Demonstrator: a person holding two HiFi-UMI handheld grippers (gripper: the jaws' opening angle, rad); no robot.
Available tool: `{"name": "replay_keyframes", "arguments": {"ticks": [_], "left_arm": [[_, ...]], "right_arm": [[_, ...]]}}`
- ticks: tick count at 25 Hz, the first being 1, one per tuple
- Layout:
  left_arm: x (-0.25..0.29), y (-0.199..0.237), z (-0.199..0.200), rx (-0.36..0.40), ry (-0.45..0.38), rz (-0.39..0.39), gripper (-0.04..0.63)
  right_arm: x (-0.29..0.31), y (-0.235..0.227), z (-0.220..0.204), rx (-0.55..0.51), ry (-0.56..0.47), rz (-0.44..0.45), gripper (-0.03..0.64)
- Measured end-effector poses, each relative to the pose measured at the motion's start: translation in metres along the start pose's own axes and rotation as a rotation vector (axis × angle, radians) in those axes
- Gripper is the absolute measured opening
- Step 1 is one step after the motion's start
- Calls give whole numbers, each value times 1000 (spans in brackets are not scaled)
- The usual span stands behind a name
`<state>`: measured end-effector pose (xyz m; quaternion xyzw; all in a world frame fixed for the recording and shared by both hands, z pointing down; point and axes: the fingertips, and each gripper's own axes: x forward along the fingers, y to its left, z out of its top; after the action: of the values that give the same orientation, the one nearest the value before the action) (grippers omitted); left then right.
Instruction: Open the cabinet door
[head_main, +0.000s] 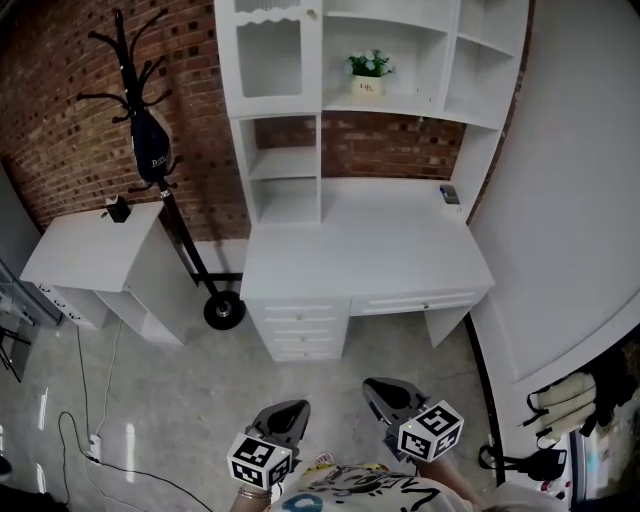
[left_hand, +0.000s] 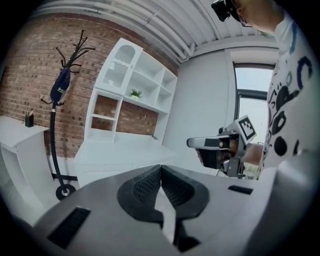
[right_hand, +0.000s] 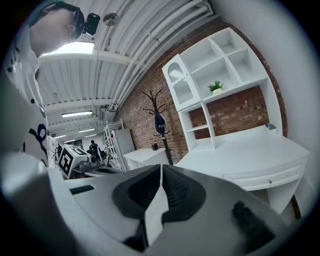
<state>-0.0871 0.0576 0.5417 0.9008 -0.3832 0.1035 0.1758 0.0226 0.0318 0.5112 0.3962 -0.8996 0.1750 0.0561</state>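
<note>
The cabinet door (head_main: 270, 55), white with an arched glass panel, is closed at the upper left of the hutch on the white desk (head_main: 370, 250). It also shows in the left gripper view (left_hand: 121, 62) and in the right gripper view (right_hand: 181, 82). Both grippers hover over the floor in front of the desk, far from the door. My left gripper (head_main: 283, 418) is shut with nothing between its jaws (left_hand: 160, 170). My right gripper (head_main: 385, 395) is likewise shut and empty (right_hand: 161, 170). Each gripper appears in the other's view.
A black coat rack (head_main: 150, 130) with a dark bag stands left of the desk. A low white side table (head_main: 95, 250) sits further left. A potted plant (head_main: 368, 75) is on a hutch shelf, a small device (head_main: 450, 194) on the desktop. A white wall (head_main: 570, 200) runs along the right.
</note>
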Motion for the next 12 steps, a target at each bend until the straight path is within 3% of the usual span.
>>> {"name": "replay_keyframes", "arguments": {"ticks": [6, 12], "left_arm": [[12, 20, 22, 65, -8, 20, 15], [41, 29, 33, 64, -37, 74, 15]], "right_arm": [[4, -6, 0, 12, 21, -1, 29], [8, -35, 0, 22, 38, 8, 29]]}}
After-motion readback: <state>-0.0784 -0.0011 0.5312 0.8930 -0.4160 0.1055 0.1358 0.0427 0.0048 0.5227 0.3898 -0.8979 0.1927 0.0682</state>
